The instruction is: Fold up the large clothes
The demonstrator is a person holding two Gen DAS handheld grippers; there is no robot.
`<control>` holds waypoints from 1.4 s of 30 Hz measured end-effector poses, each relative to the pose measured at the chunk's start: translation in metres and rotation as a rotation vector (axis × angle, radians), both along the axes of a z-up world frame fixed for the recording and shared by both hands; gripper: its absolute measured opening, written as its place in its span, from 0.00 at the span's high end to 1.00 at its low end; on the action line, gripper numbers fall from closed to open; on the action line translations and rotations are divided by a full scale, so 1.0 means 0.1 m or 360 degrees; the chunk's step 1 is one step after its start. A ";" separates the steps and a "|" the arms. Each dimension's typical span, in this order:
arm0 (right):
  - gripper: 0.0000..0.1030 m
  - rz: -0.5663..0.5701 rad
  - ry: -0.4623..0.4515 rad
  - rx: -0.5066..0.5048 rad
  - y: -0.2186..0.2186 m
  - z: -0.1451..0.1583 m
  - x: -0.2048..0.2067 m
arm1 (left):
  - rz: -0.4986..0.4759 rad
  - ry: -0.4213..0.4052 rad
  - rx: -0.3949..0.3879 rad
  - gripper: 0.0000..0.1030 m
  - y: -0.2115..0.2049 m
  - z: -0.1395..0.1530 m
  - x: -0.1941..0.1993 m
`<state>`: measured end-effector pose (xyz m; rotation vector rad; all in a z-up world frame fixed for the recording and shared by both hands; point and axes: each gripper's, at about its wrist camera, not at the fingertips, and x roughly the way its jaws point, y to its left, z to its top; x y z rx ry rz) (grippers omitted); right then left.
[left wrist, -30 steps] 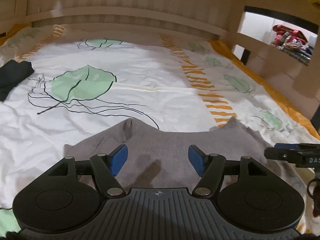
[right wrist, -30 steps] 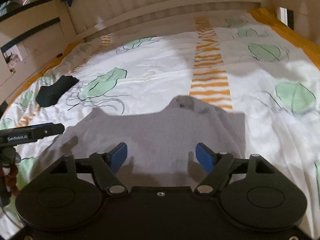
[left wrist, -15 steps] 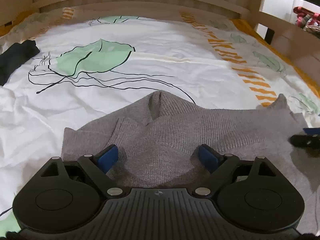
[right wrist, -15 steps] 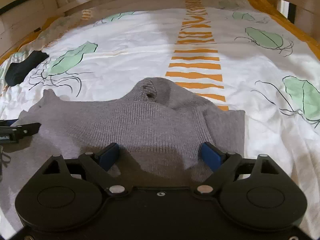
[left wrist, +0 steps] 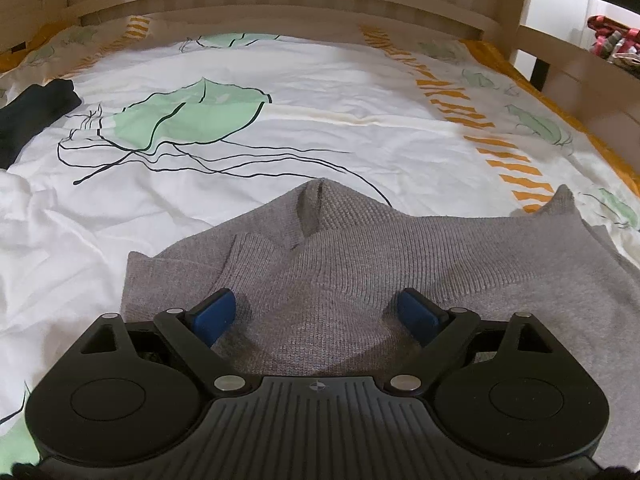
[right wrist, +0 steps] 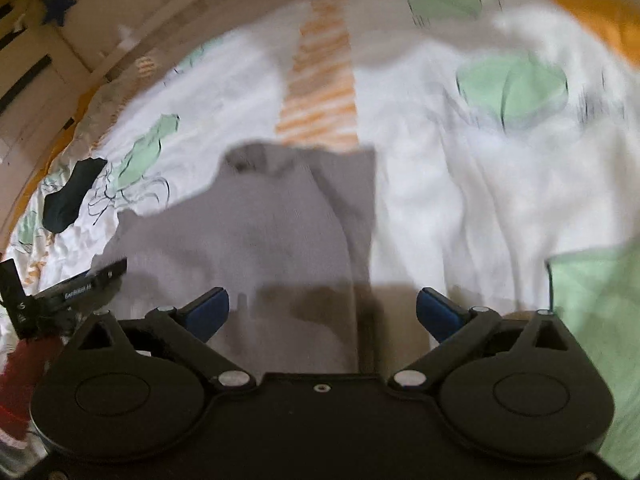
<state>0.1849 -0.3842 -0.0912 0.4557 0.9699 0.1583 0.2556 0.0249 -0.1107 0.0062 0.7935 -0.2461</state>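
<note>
Ample bare duvet (left wrist: 304,120) beyond the grey sweater's (left wrist: 360,264) far edge

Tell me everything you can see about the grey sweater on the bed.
The grey sweater is a ribbed knit, lying mostly flat on the white leaf-print bedsheet. Its far edge rises in a small peak with an open fold, and another corner sticks up at the right. A layer is folded over at the left. Neither gripper's blue pads pinch it.
</note>
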 end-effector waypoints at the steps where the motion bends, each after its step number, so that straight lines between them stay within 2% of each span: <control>1: 0.02 0.0005 0.0020 0.0024 0.00 -0.05 0.02 | 0.0000 0.0003 0.0001 0.12 0.00 0.00 0.00; 3: 0.01 0.0033 0.0053 0.0074 0.02 -0.12 0.08 | 0.0000 0.0010 0.0003 0.12 0.00 0.00 0.02; 7: 0.00 0.0055 0.0090 0.0298 0.07 -0.28 0.29 | 0.0009 0.0021 0.0013 0.11 -0.02 0.00 0.04; 14: 0.00 0.0000 -0.0015 0.0456 0.05 -0.42 0.39 | 0.0005 0.0050 0.0000 0.08 -0.02 0.01 0.09; 18: 0.00 -0.0029 0.0001 0.0507 0.01 -0.42 0.39 | 0.0011 0.0128 -0.0066 0.09 0.04 0.07 0.16; 19: 0.00 -0.0028 0.0008 0.0502 0.02 -0.42 0.40 | 0.0033 0.0144 -0.0082 0.12 0.05 0.11 0.17; 21: 0.00 -0.0027 0.0017 0.0487 0.04 -0.41 0.41 | 0.0115 0.0150 -0.0111 0.25 0.06 0.21 0.14; 24: 0.00 -0.0011 0.0025 0.0458 0.05 -0.40 0.43 | 0.0184 0.0095 -0.0141 0.30 -0.03 0.41 0.04; 27: 0.00 -0.0008 0.0031 0.0438 0.07 -0.39 0.43 | 0.0150 0.0019 -0.0149 0.33 -0.24 0.58 -0.11; 28: 0.00 -0.0008 0.0032 0.0433 0.07 -0.39 0.43 | 0.0132 0.0001 -0.0142 0.37 -0.33 0.62 -0.16; 29: 0.00 -0.0008 0.0033 0.0427 0.08 -0.39 0.43 | 0.0114 -0.0017 -0.0136 0.46 -0.43 0.67 -0.21; 31: 0.00 -0.0007 0.0036 0.0420 0.08 -0.38 0.43 | 0.0076 -0.0036 -0.0165 0.53 -0.58 0.72 -0.27; 33: 0.00 -0.0005 0.0038 0.0416 0.08 -0.39 0.42 | 0.0019 -0.0012 -0.0225 0.66 -0.73 0.71 -0.29; 37: 0.00 -0.0004 0.0039 0.0416 0.08 -0.38 0.42 | -0.0029 0.0017 -0.0183 0.69 -1.00 0.57 -0.30; 42: 0.00 -0.0004 0.0046 0.0417 0.08 -0.38 0.42 | 0.0018 0.0076 -0.0076 0.70 -1.17 0.29 -0.21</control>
